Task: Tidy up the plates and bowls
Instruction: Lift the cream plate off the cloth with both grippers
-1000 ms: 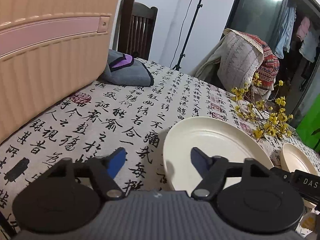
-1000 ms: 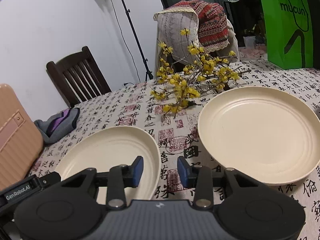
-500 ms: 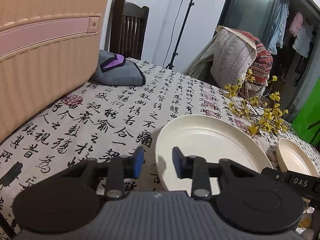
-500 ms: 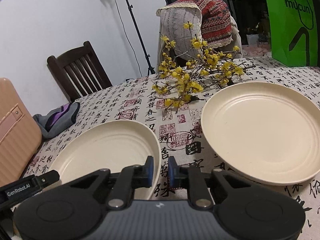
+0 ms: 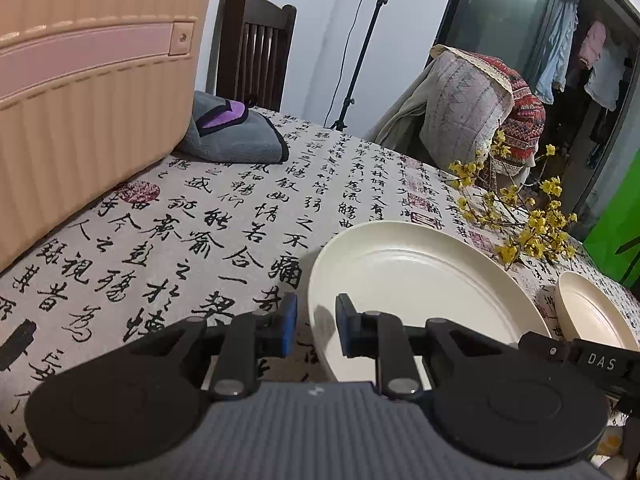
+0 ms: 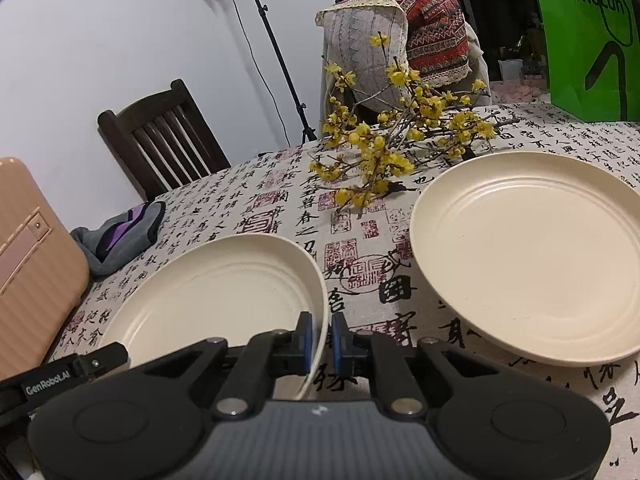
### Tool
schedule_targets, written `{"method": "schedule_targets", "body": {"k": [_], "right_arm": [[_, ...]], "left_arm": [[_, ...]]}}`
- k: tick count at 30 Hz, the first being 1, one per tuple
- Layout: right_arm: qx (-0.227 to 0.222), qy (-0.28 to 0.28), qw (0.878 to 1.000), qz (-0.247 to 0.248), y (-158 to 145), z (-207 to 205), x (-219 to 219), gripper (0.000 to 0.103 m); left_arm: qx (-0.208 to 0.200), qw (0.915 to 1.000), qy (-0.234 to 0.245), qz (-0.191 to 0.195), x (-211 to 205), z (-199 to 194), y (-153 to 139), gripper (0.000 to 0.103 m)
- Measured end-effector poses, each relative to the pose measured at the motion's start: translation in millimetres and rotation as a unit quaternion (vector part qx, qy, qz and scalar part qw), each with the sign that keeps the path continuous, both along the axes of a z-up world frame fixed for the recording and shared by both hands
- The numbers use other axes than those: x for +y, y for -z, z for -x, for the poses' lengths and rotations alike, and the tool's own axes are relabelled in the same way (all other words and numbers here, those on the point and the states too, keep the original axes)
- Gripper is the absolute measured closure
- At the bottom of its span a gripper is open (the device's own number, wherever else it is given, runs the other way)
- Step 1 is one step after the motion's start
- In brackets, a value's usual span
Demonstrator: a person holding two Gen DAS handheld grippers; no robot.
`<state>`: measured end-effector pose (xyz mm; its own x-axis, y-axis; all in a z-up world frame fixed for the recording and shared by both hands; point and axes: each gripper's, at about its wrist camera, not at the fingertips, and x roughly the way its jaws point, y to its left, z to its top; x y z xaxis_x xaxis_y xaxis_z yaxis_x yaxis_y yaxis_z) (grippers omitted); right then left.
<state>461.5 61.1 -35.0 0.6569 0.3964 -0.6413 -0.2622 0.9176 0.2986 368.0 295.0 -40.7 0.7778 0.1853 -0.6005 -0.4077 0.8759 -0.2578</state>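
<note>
Gripping the near plate [image 6: 216, 292] by its rim on both sides looks like my best hold: my right gripper [image 6: 319, 338] has just been closing and its jaws now stand narrow with the plate's right rim pinched between the blue pads, while my left gripper [image 5: 313, 325] has also just been closing and straddles the left rim, one pad outside and one over the plate's inner slope, though I cannot tell for certain that both pads press yet. This plate sits on the near part of the table [image 5: 224, 216], between the pink suitcase [image 5: 80, 92] on the left and a second, matching plate [image 6: 532, 256] on the right, the two well apart. I judge it stiff, light and smooth, probably a moulded cream material, so the thin upturned rim could slip from the pads if I tilt it. Yellow blossom branches [image 6: 384, 148] lie just beyond both plates, so I would lift low and level.
</note>
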Motion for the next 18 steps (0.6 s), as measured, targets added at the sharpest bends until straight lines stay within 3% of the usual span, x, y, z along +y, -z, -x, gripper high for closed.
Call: {"method": "schedule_targets", "body": {"k": [18], "right_arm": [[0.012, -0.001, 1.0, -0.025, 3.2, -4.0, -3.9, 0.09]], "left_arm": [[-0.002, 0.9999, -0.004, 0.014, 4.0, 0.2, 2.4, 0.076]]}}
